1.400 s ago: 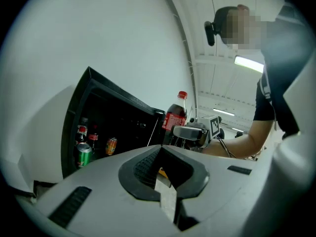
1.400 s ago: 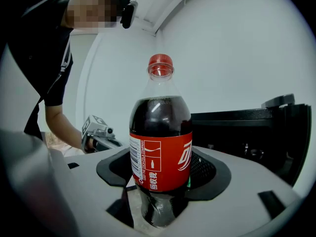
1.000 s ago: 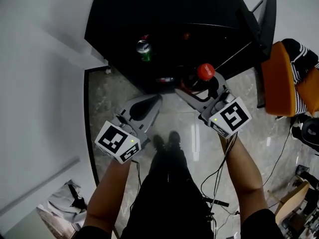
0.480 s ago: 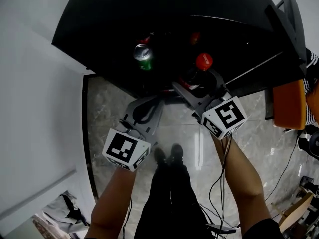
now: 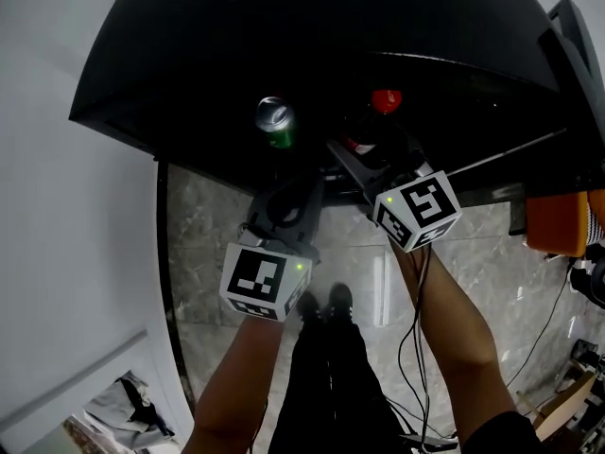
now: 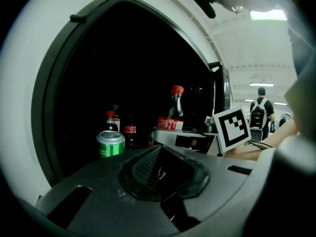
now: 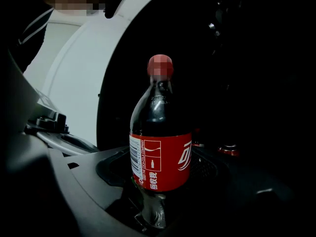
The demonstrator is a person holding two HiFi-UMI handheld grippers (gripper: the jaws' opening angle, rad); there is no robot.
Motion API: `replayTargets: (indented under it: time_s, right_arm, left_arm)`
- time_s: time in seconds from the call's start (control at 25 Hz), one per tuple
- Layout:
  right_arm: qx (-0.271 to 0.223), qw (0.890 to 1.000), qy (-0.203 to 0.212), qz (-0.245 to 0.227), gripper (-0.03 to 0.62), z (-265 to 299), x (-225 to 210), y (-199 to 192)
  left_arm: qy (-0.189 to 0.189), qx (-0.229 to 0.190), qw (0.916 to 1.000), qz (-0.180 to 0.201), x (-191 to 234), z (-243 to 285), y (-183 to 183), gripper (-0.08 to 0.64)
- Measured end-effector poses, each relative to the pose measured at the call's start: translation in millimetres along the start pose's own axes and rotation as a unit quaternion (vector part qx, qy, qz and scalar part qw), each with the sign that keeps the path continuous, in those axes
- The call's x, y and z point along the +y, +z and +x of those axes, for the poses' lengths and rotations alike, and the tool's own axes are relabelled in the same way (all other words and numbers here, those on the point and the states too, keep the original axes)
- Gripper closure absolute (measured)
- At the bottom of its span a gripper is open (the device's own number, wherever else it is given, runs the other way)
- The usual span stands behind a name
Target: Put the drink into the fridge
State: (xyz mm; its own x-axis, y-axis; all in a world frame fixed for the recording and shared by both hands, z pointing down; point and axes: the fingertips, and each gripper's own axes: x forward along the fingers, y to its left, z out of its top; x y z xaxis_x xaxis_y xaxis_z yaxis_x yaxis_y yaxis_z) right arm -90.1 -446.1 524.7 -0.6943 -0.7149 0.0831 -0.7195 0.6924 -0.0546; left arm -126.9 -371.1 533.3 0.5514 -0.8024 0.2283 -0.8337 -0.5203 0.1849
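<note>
Before the dark fridge (image 6: 123, 73), right claw (image 7: 160, 204) grips the cola bottle (image 7: 160, 154) upright; left claw (image 6: 158, 169) closed, empty.

Green can (image 5: 275, 121), grey marbled floor (image 5: 208, 253)

Both bare forearms are stretched forward toward the fridge (image 5: 236, 64), the left forearm (image 5: 236, 376) and the right forearm (image 5: 452, 324) being held roughly side by side. The left gripper (image 5: 291, 195) is kept just short of the fridge's front edge, with its marker cube (image 5: 265, 282) turned up; in the left gripper view (image 6: 158, 166) its jaws are seen pressed together with nothing between them. The right gripper (image 5: 367, 151) is reached further toward the fridge, and in the right gripper view (image 7: 157, 204) its jaws are closed on the lower part of an upright bottle (image 7: 160, 152). The shoes (image 5: 323, 303) are planted in front of the fridge.
</note>
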Motion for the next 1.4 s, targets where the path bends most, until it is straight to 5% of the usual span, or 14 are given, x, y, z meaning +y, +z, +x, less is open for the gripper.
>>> replayTargets:
  time_s: [0.8, 1.4]
  right_arm:
    - [-0.006, 0.999, 0.000, -0.044, 0.281, 26.9, -9.1, -5.3]
    - [0.028, 0.999, -0.036, -0.003, 0.281, 11.6, -19.2, -13.4]
  left_arm:
    - [0.003, 0.020, 0.9995, 0.025, 8.0, 10.2, -7.6, 0.548]
    - [-0.004, 0.028, 0.9992, 0.030, 0.4, -28.2, 4.1, 0.549]
